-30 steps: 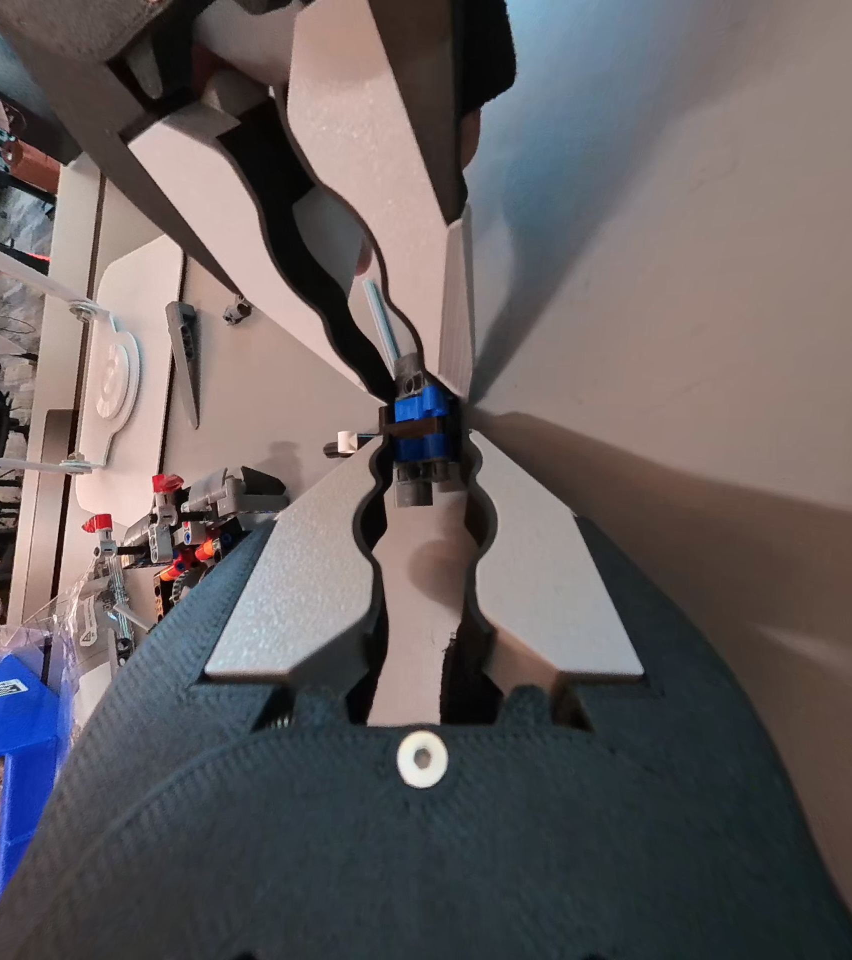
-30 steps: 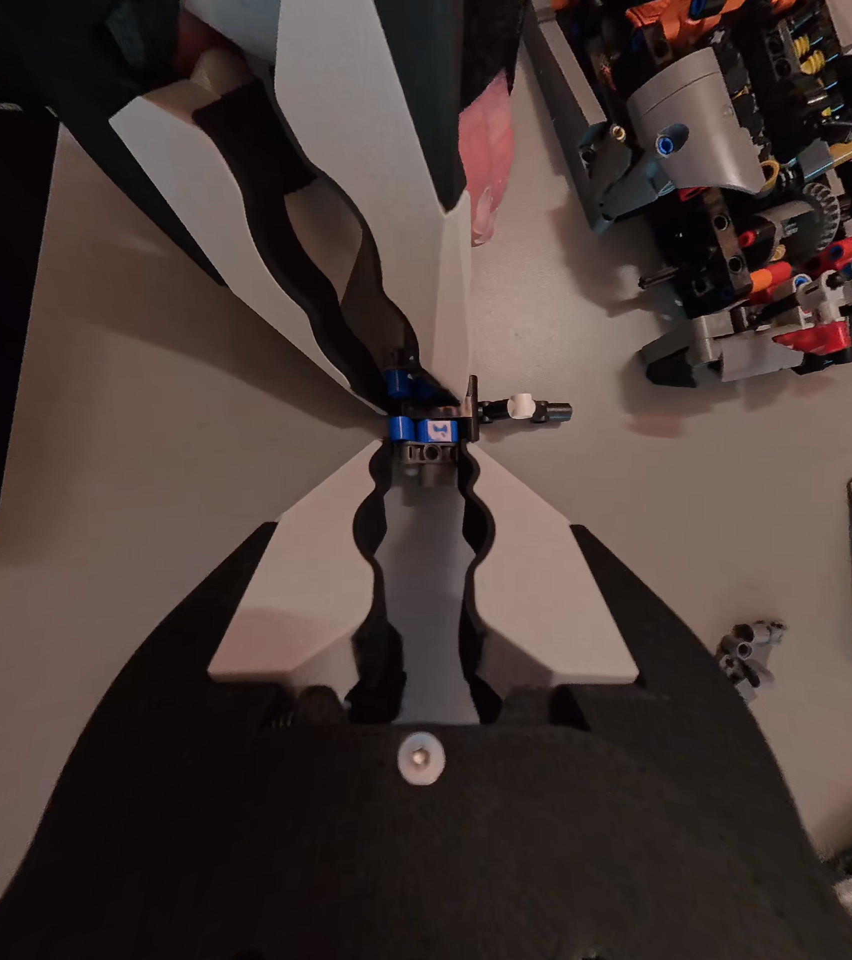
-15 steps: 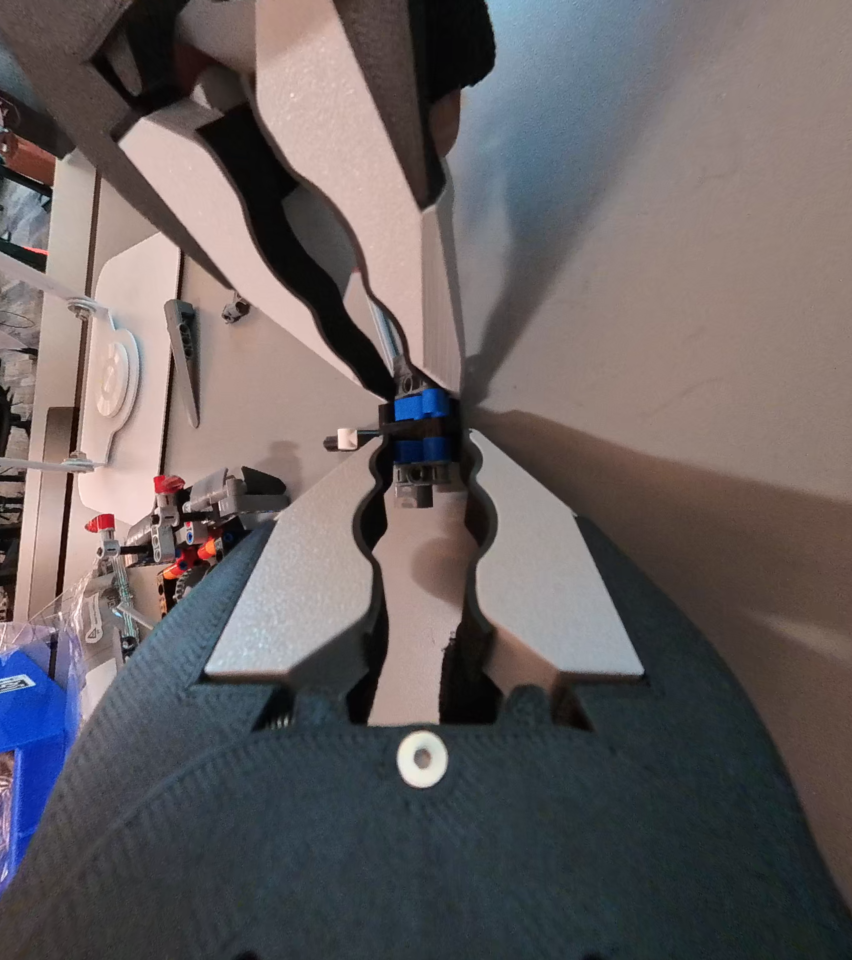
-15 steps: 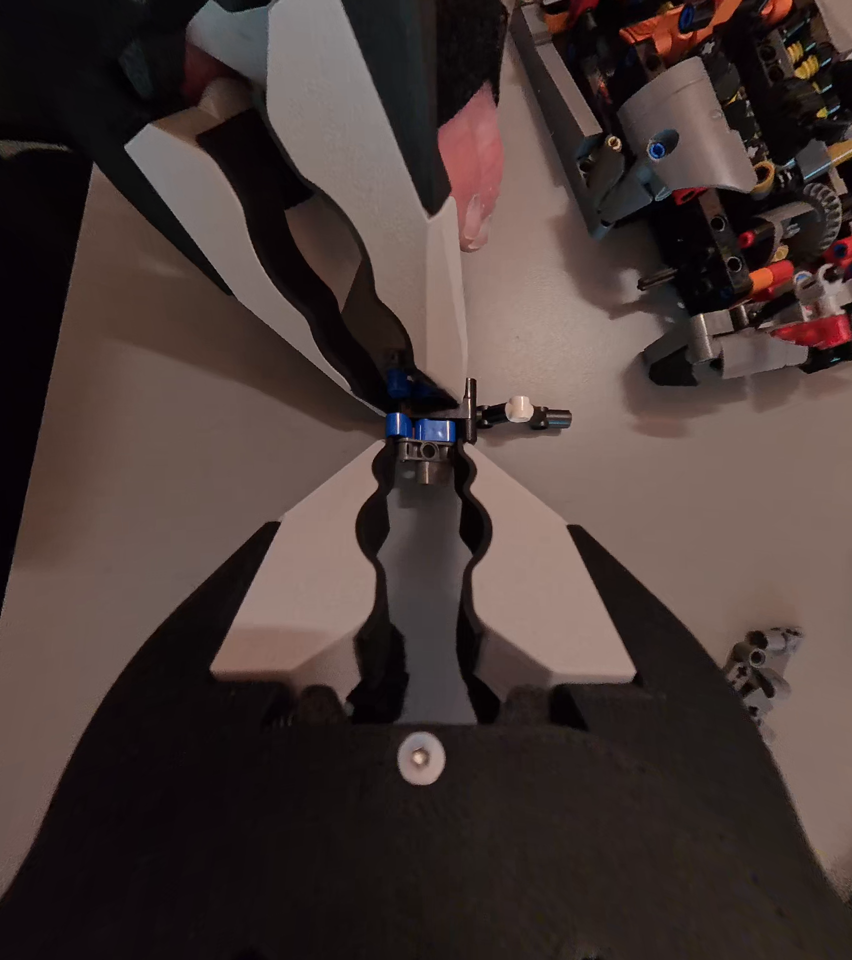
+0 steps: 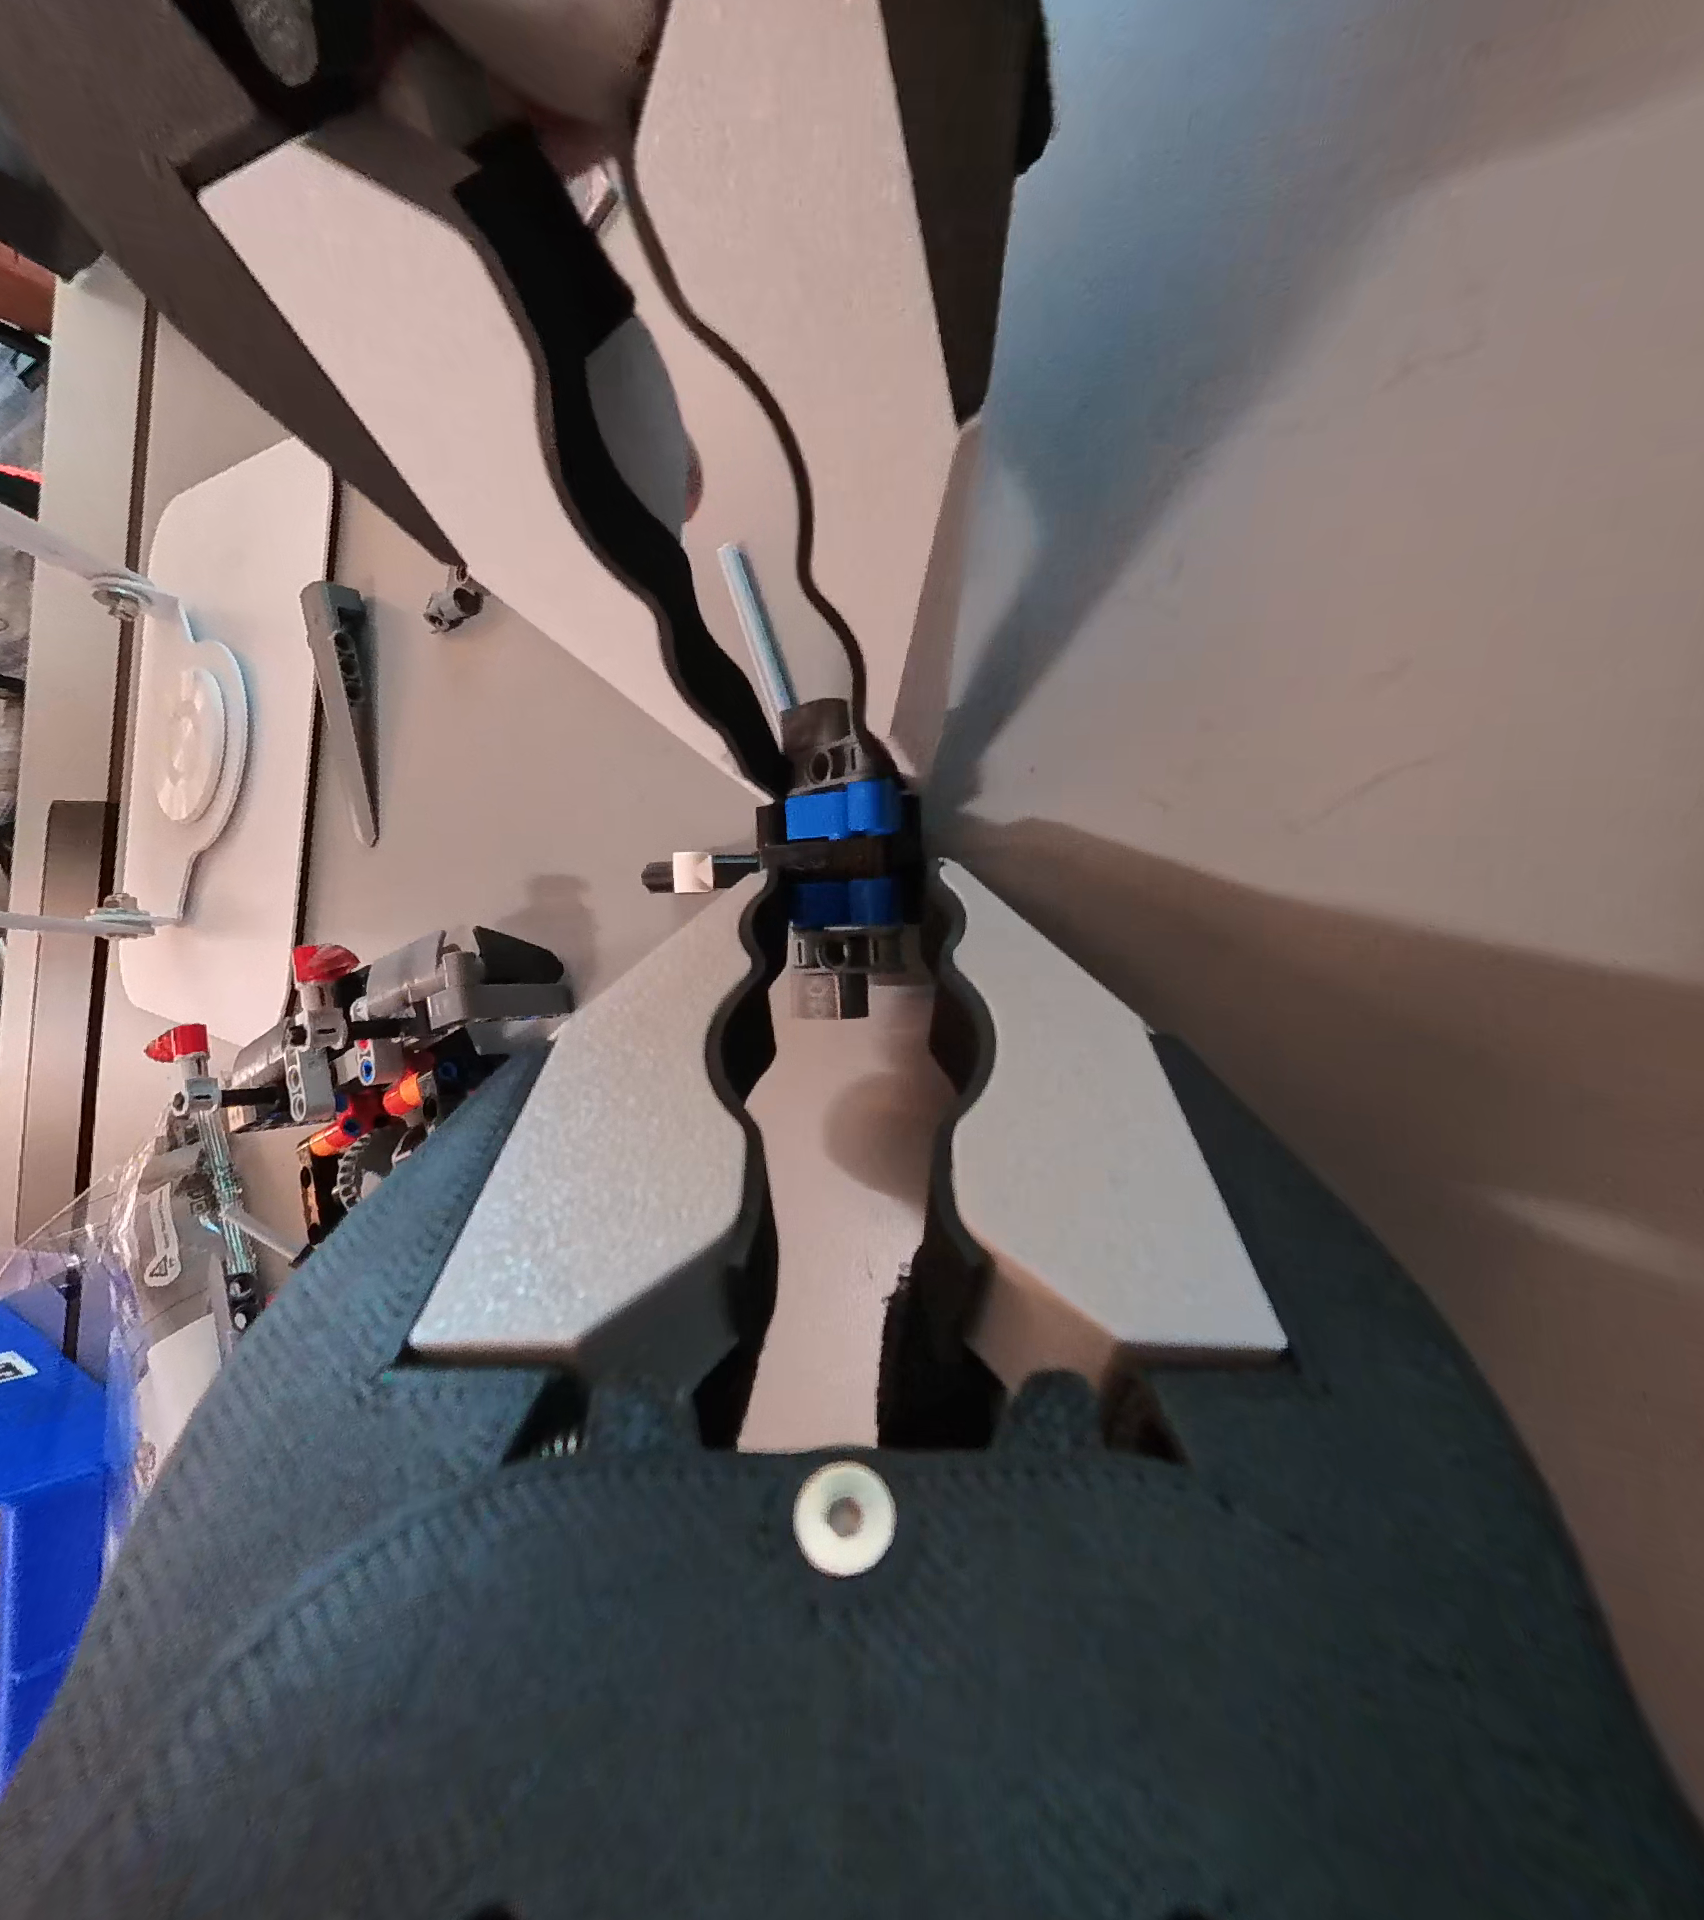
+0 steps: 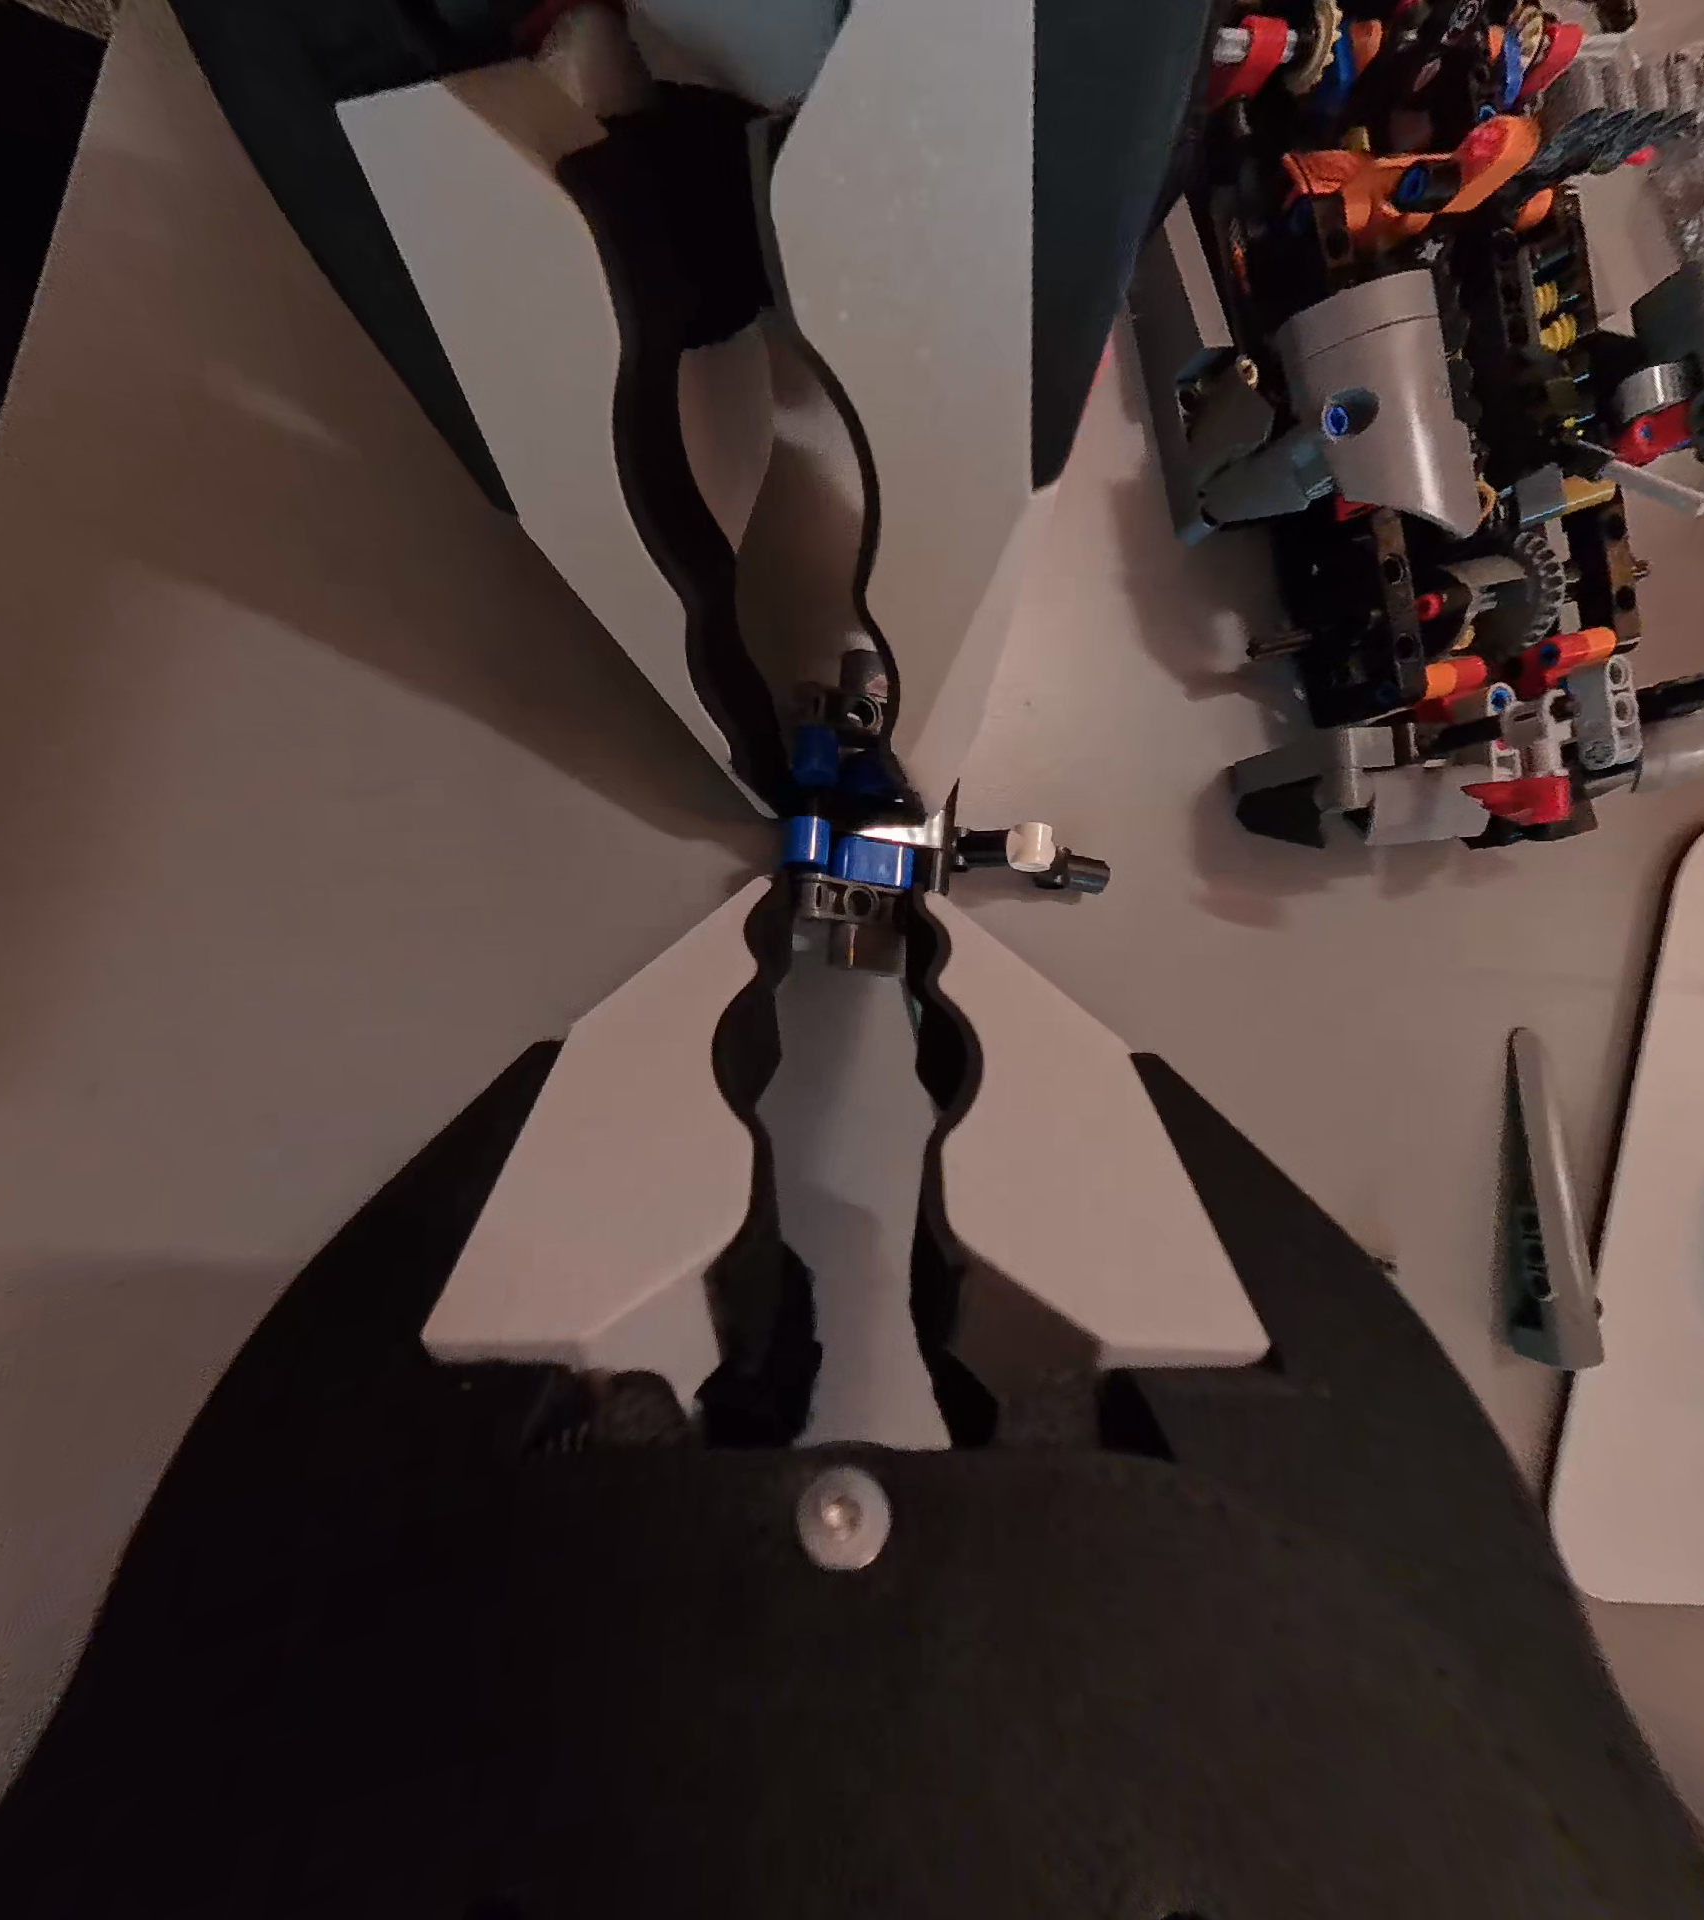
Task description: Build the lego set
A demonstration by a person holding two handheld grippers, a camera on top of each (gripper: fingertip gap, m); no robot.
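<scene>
- Risk, my read: both grippers pinch one tiny blue-and-grey sub-assembly (image 5: 843,873) tip to tip; any twist or uneven pull between the hands could pop its pins apart or flick it onto the table (image 6: 235,727).
- Risk: the black axle with white bush (image 6: 1030,847) sticks out sideways, unsupported; a bump from a finger tip could bend it out or knock the bush off.
- Risk: thin pale-blue rod (image 5: 754,634) runs up between the far gripper's fingers; it could snag when that gripper lets go.
- Left gripper (image 5: 843,914): jaws narrow, clamped on the near end of the sub-assembly, grey connector between the tips.
- Right gripper (image 6: 843,904): jaws narrow too, gripping the opposite end of the same piece.
- Sub-assembly sits in mid-air above bare table, not resting on it as far as I can tell.
- Main lego model (image 6: 1471,499) lies toward the table's far right edge in the right wrist view, well apart from the grippers.
- Loose grey wedge panel (image 6: 1544,1226) lies beside a pale board (image 6: 1679,1039).
</scene>
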